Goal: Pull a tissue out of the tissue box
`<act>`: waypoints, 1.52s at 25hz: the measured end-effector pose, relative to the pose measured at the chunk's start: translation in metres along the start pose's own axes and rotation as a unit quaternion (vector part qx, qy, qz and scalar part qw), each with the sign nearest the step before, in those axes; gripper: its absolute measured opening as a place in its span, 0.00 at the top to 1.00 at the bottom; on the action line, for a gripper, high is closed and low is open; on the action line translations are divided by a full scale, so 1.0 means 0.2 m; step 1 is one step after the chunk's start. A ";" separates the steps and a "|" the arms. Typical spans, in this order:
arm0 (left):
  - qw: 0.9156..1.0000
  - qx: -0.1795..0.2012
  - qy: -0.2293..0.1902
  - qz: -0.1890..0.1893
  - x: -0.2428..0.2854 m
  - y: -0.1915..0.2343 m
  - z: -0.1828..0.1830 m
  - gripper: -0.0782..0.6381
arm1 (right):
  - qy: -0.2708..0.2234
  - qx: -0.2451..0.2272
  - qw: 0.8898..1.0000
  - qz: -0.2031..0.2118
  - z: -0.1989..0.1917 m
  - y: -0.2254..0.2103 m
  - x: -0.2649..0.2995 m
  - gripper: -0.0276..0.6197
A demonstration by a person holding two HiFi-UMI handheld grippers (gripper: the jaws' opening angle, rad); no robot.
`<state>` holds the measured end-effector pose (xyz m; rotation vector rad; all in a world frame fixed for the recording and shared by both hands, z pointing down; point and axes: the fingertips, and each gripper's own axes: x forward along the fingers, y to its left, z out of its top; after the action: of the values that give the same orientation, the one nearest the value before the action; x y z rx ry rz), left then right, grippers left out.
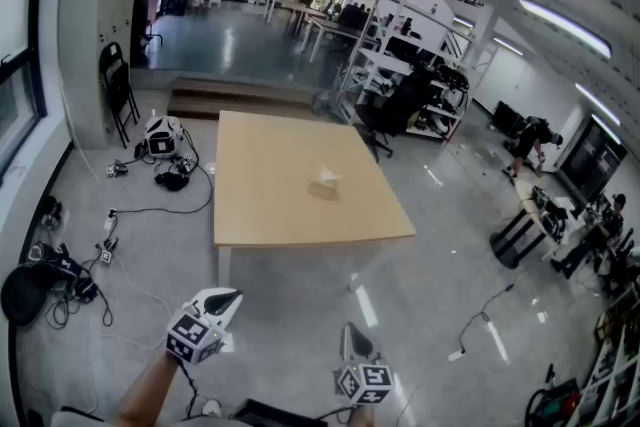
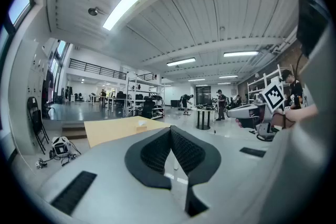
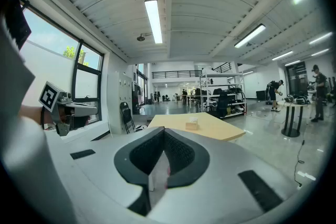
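Clenched and empty, the jaws of the left gripper (image 2: 170,130) meet at their tips with nothing between the black ribbed pads (image 2: 190,152). The right gripper (image 3: 163,131) has its jaws pressed together the same way, also holding nothing. In the head view both grippers sit at the near edge, over the floor (image 1: 300,310) and well apart from the surface (image 1: 265,220). The left forearm (image 1: 145,393) is cut off by the bottom of the frame, and the back of the right gripper is cropped there too. Each marker cube (image 1: 190,337) shows black-and-white square patterns but no readable writing. The tissue box (image 1: 324,187) stands near the middle of the surface, a white tissue poking up from its top. It is too small in every view to make out any brand or print. Cables (image 1: 70,270) lie on the floor at the left, and a folding chair (image 1: 118,93) stands farther back on that side.
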<state>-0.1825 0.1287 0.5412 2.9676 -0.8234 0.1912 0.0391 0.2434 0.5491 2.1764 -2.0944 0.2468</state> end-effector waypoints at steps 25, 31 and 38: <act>1.000 -0.001 0.009 -0.003 0.12 -0.16 -0.05 0.88 | 0.004 0.016 1.000 0.003 -0.08 -0.17 -0.04 0.94; 1.000 -0.003 0.006 0.008 0.14 -0.23 -0.04 0.88 | 0.000 0.015 1.000 0.015 -0.07 -0.21 -0.06 0.94; 1.000 -0.007 0.008 0.015 0.16 -0.26 -0.08 0.88 | 0.001 0.017 1.000 0.020 -0.10 -0.24 -0.06 0.94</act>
<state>-0.1306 0.1582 0.5605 2.9374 -0.8627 0.2100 0.0859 0.2599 0.5675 2.1531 -2.1507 0.2914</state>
